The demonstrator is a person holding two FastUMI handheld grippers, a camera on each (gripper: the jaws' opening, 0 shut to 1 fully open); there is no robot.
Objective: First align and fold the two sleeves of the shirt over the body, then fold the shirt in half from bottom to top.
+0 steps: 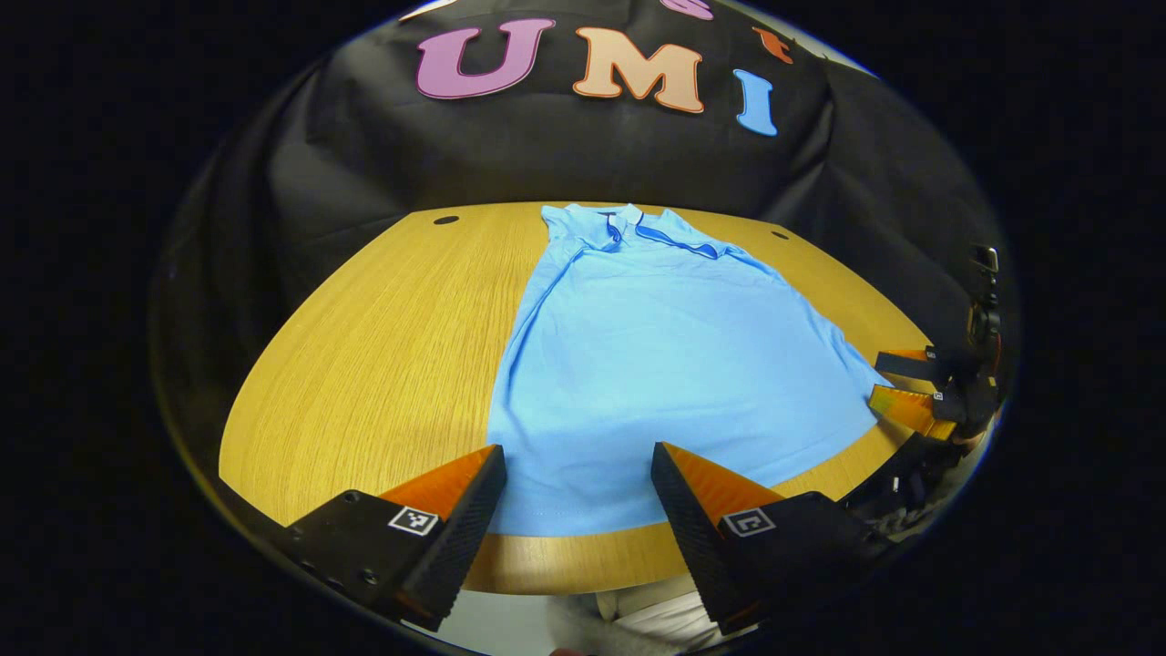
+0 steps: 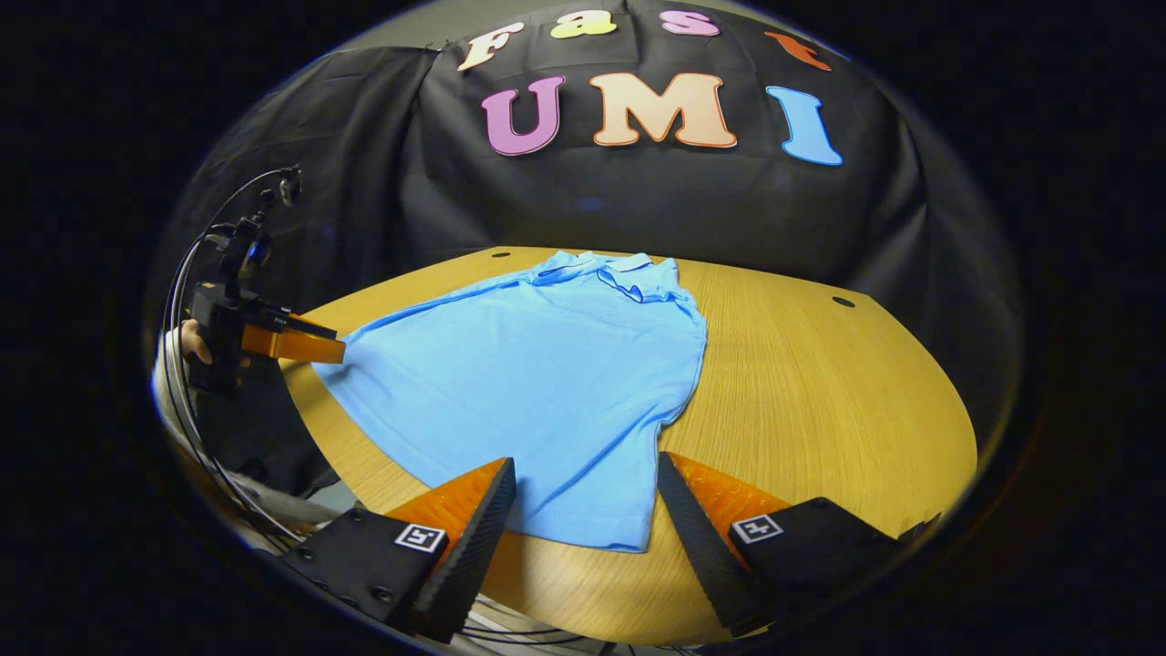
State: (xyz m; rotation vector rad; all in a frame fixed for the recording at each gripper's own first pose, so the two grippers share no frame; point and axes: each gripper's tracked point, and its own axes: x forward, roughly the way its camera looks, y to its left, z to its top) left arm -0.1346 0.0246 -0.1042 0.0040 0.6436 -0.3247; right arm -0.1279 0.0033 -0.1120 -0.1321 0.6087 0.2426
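A light blue polo shirt [image 1: 656,364] lies flat on the wooden table [image 1: 383,364], collar at the far side and hem toward me, with both sleeves tucked in over the body. My left gripper [image 1: 578,456] is open and hovers just above the hem near its left corner. In the right gripper view the same shirt [image 2: 537,374] spreads out ahead, and my right gripper [image 2: 585,465] stands open over the hem's right corner. The right gripper [image 1: 888,383] also appears far right, open beside the shirt's edge. The left gripper [image 2: 305,348], held by a hand [image 2: 191,342], sits at the shirt's other corner.
Bare wood runs left of the shirt and, in the right gripper view, on the table [image 2: 820,401] to its right. Small dark holes [image 1: 445,220] [image 2: 843,301] mark the table's far corners. Cables [image 2: 182,273] loop off the left gripper. The near table edge lies just under my fingers.
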